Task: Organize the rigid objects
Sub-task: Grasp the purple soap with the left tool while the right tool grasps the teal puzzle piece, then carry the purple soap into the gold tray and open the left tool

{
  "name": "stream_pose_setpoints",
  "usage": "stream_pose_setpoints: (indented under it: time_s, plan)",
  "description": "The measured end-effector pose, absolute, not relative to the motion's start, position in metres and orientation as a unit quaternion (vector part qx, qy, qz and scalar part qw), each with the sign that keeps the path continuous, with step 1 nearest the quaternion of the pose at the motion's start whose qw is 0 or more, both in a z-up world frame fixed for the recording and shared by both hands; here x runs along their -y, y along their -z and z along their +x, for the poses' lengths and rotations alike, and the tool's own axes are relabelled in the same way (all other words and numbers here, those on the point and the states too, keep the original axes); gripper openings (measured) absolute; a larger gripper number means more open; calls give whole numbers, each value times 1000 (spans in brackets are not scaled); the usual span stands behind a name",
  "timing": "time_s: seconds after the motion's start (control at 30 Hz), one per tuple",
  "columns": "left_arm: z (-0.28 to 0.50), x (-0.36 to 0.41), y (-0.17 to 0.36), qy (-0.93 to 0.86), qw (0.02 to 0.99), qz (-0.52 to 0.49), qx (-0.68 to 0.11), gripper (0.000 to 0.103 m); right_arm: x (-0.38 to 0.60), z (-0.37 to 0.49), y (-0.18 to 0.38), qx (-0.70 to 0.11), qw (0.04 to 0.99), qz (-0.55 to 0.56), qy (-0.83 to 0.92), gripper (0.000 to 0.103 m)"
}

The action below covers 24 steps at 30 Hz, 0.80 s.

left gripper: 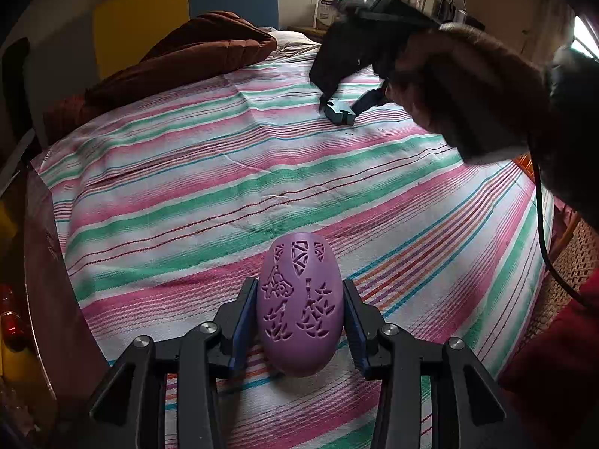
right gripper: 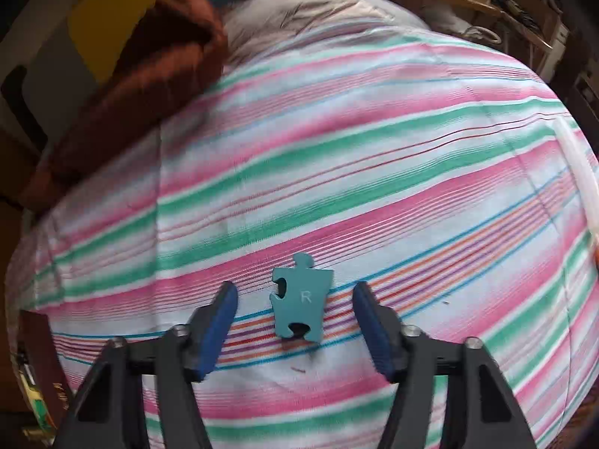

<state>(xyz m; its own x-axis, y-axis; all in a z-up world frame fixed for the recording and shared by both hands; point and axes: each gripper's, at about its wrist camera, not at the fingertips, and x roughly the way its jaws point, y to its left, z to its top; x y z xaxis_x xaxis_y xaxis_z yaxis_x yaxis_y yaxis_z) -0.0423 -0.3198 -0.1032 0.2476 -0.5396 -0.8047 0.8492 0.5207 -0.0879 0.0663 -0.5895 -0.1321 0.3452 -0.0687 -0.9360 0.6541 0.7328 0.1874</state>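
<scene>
the left tongs (left gripper: 299, 321) are clamped on a purple egg (left gripper: 299, 310) with cut-out shapes, over the near edge of the striped bed (left gripper: 224, 172). the right tongs (right gripper: 295, 321) are apart, with a teal puzzle piece (right gripper: 301, 299) lying flat between them, touching neither side.

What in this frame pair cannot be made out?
- Left wrist view: underside of the purple egg, hidden by its own body.
- Left wrist view: box print by the window, too small.
- Right wrist view: shelf items, blurred.
- Right wrist view: the teal puzzle piece underside, against the striped sheet.
</scene>
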Motion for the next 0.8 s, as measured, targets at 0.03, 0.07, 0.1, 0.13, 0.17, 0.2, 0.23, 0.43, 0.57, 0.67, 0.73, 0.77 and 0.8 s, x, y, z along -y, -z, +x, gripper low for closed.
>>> stream_pose_setpoints:
  time_s: [0.03,0.07,0.1,0.13,0.17,0.2,0.23,0.43,0.57,0.67,0.73,0.77,0.8]
  plan:
    - [-42,319,103,453,767,185,-414,44,582,67,130,-521,781,251,236,32]
    - [-42,319,103,453,767,184,-414,44,572,67,130,-529,786,228,224,32]
    - [-42,319,104,454,768,185,-412,44,563,65,129,-531,793,216,207,32]
    - [-43,319,103,454,769,186,-410,44,553,62,128,-535,798,205,187,32]
    - [-44,319,103,454,769,188,-408,44,540,57,128,-540,803,189,166,32]
    - [-44,319,103,454,769,188,-408,44,528,52,128,-545,808,175,144,32]
    - [-44,319,103,454,769,187,-409,44,518,47,128,-547,811,168,123,32]
    - [-46,313,99,442,773,191,-413,44,478,16,130,-541,827,142,61,33]
    - [-47,302,93,429,776,184,-423,44,481,11,136,-527,834,155,55,33]
    - [-48,293,82,423,785,182,-414,44,485,-2,141,-505,849,143,54,33]
    - [-50,287,74,422,793,181,-400,44,477,-11,142,-490,864,106,57,33]
    - [-51,283,68,421,797,179,-394,44,473,-12,140,-491,864,95,59,33]
    - [-51,281,65,420,800,177,-390,44,472,-11,140,-492,864,92,60,33]
